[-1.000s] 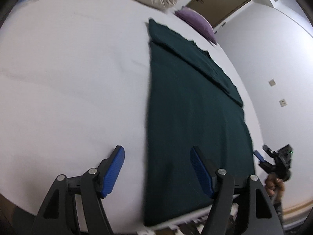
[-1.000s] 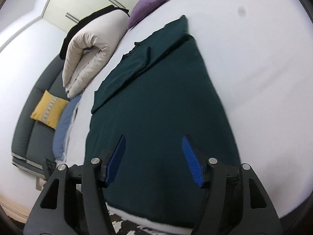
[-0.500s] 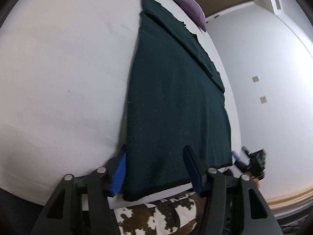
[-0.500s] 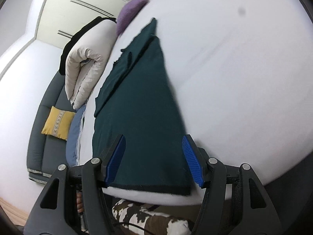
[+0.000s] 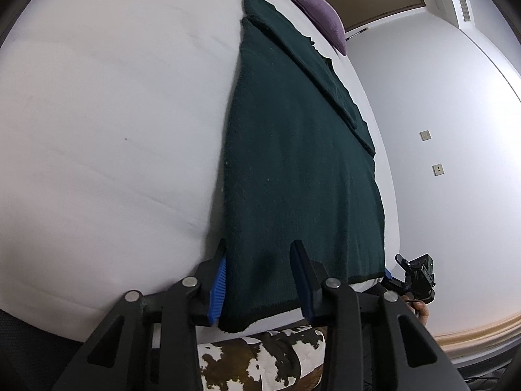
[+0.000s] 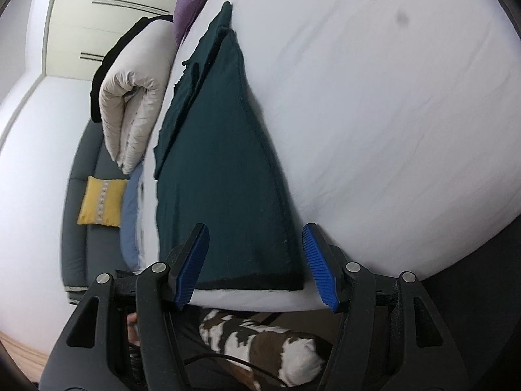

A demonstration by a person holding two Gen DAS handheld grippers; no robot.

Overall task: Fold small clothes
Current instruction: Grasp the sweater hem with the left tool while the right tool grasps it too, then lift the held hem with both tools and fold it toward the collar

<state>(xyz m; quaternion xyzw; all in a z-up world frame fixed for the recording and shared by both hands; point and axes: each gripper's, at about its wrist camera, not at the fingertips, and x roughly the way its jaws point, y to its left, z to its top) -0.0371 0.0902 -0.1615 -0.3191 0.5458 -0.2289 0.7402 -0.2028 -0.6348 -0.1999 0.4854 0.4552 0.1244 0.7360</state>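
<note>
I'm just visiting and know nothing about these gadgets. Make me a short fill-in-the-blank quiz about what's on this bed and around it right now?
1. The garment spread flat on the white bed is dark ____ in colour.
2. The pillow near the bed's far end is ____.
3. The cushion on the grey sofa is ____.
4. The pads on the left gripper and the right gripper are ____.

Missing words: green; purple; yellow; blue
</note>
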